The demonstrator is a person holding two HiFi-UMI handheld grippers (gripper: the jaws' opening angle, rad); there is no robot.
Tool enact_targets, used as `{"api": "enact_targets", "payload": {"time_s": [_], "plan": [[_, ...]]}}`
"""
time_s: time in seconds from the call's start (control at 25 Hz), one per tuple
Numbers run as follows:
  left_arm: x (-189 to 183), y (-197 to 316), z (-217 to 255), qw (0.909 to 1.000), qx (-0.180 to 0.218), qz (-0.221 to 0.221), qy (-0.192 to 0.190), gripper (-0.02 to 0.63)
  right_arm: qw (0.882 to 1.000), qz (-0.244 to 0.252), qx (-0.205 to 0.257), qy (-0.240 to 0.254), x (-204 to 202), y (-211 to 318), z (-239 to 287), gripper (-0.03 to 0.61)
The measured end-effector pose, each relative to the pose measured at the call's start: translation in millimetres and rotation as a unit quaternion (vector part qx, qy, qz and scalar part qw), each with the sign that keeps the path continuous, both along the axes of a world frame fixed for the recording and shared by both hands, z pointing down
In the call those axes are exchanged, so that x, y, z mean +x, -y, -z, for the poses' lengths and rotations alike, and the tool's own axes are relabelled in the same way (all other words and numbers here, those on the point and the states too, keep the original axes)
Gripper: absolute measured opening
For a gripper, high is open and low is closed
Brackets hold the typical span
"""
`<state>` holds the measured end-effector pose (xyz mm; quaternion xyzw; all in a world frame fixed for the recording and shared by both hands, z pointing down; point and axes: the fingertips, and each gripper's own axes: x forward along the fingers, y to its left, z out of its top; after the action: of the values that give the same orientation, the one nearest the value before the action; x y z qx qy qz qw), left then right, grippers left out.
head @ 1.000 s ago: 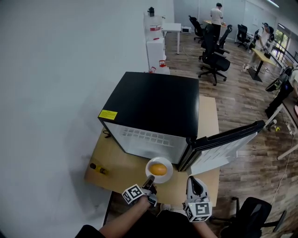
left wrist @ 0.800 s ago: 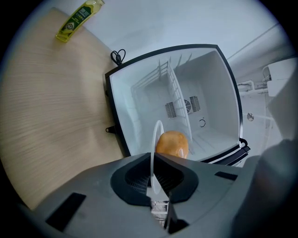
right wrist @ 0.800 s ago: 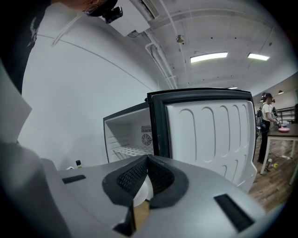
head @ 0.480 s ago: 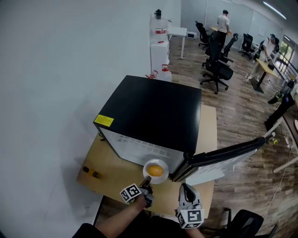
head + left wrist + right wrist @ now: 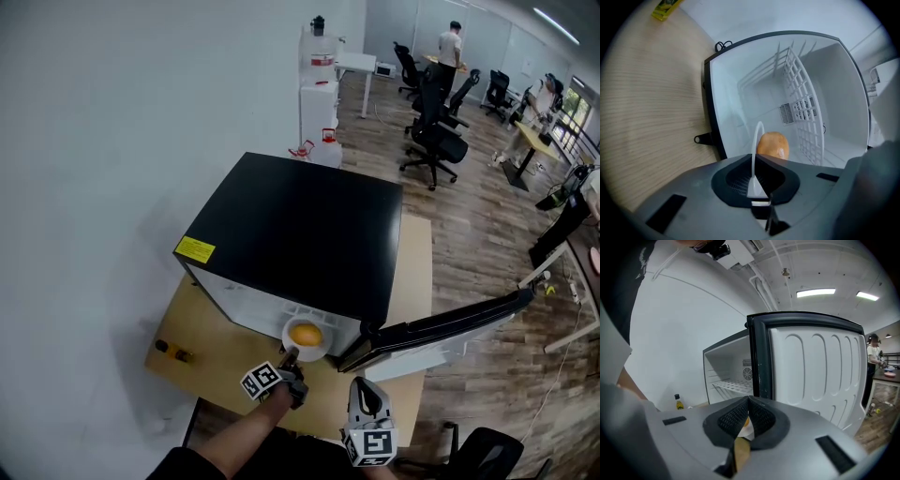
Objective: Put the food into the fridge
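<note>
White round plate (image 5: 287, 328) bearing rounded orange food (image 5: 305, 334) is judged stiff and light; the load may roll. Left gripper (image 5: 291, 353) clamps the near rim, the sound hold. Right gripper (image 5: 364, 392) is closed, empty.

A light wood-grain tabletop (image 5: 214, 364) stands against the white wall (image 5: 112, 141). A black mini fridge (image 5: 300, 230) with a white interior sits on it, taking up most of the surface, its door swung open to the right. A small yellow-labelled bottle (image 5: 174, 352) stands alone near the tabletop's left edge, well apart from the fridge.
</note>
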<state>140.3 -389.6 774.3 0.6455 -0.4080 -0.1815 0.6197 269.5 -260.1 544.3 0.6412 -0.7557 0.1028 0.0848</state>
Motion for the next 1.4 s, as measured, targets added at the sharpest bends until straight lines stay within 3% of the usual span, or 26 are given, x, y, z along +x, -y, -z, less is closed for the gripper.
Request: {"api": "enact_targets", "payload": {"time_s": [0.68, 1.16, 1.4], "plan": [[21, 41, -24, 1.0000, -0.004, 0.003, 0.002, 0.021, 1.000, 0.007, -0.021, -0.013, -11, 13, -21, 0.060], [41, 48, -35, 0.9987, -0.050, -0.002, -0.008, 0.021, 0.999, 0.021, -0.039, -0.013, -21, -1, -33, 0.060], [46, 63, -34, 0.9989, -0.047, -0.002, 0.004, 0.021, 0.998, 0.028, -0.046, -0.017, -27, -12, -37, 0.060]]}}
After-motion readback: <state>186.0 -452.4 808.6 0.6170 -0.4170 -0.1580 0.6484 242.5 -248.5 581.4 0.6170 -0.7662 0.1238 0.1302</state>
